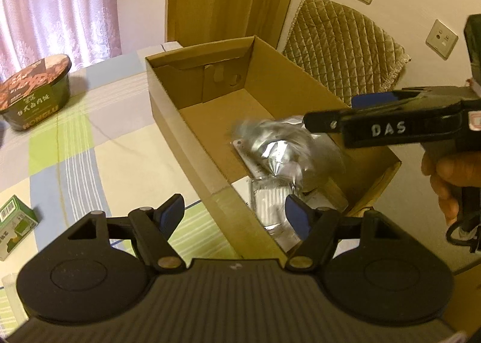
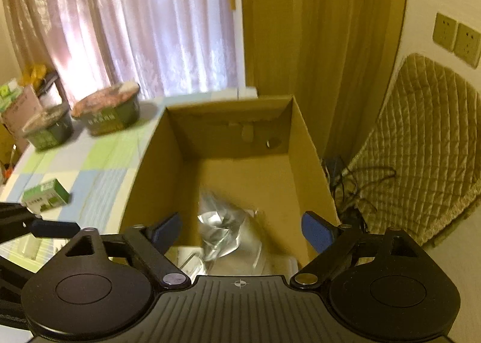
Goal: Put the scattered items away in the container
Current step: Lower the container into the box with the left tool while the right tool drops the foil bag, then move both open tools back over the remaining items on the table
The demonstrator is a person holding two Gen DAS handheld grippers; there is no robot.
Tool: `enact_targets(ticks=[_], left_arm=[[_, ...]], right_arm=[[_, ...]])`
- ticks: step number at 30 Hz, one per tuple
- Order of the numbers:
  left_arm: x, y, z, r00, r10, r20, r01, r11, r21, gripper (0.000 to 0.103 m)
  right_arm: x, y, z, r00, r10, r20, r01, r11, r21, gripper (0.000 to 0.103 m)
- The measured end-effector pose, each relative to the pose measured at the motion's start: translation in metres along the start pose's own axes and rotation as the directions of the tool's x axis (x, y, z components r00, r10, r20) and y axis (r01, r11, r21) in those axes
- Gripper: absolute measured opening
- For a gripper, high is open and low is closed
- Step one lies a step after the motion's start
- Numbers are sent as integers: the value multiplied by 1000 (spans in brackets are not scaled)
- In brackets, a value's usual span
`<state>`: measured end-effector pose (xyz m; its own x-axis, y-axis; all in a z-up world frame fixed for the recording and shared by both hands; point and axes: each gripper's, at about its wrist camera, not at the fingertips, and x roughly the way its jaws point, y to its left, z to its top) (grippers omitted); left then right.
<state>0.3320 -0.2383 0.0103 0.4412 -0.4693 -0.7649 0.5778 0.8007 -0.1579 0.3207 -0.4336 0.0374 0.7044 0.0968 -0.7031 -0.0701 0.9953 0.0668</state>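
in the cardboard box (image 2: 303, 144), low at its near end, a silver foil bag (image 2: 219, 228) shows blurred under our right gripper (image 2: 242, 230), either dropping or just landing on the clear plastic pack (image 1: 270, 201) and white card already lying there. our right gripper's jaws stand wide apart with nothing between them, so we judge the bag is released and this step is the let-go and the pull-away. to do it well we should lift the right gripper straight up, keeping its blue pads (image 2: 317, 230) off the box's right wall, and only then swing back toward the table, so we neither drag the bag out nor nudge the box.

our left gripper (image 1: 236, 215) hovers over the near left wall of the box, jaws also wide and empty; we cannot tell that it touches the rim. it is best placed for the next pick.

outside the box, on the checked tablecloth (image 1: 99, 147), the small green carton (image 2: 46, 194) sits near the left gripper, and two noodle bowls (image 2: 106, 112) stand well apart at the far edge. we would take the carton first, gripping across its narrow faces, then the bowls by the rim, which may slip.
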Motion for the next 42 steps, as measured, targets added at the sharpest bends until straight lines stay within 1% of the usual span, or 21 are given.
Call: enact_targets(ticks=[5,11,18,23,28,31,34,36,37,40,42], left_arm=[[-12,10,-13,1000,13,7,-12,999,-44,71],[-35,23,-38,999,38,6,-37,995,-95,72],[-75,32,-75,997,83,9,-81,988,-134,76],[-113,44,-117,992,129,-2,-128,979,-160,80],[-145,63,-166,986,159,-39,-164,965,-207,82],[-162,73,-189,980,190,-56,-198,951,-239,85],[-176,83,-207,974,217,-71,-228,937,-264,87],[-184,87,-215,973,218,-72,-229,929,-289,91],[-189,89,-219,972,223,-69,-234,926,-298,93],[-198,92,-228,968,240,-69,-250,920,-303,94],[-200,94,-232,968,243,-70,-253,917,-310,94]], right_arm=[[-12,-1,-2,1000,-1,10,1,1000,22,91],[-39,8,-16,999,18,34,-21,997,76,91],[-78,43,-43,995,74,61,-82,987,137,91],[-107,75,-67,988,135,79,-149,969,195,91],[-118,116,-94,981,186,54,-193,964,181,91],[-120,138,-110,980,197,28,-199,967,157,91],[-120,157,-128,977,215,-3,-213,969,127,91],[-121,166,-141,976,219,-13,-216,971,98,91],[-121,170,-143,975,223,-11,-221,971,92,91],[-121,178,-147,967,253,-5,-251,963,92,91],[-117,182,-148,967,256,-18,-253,963,90,91]])
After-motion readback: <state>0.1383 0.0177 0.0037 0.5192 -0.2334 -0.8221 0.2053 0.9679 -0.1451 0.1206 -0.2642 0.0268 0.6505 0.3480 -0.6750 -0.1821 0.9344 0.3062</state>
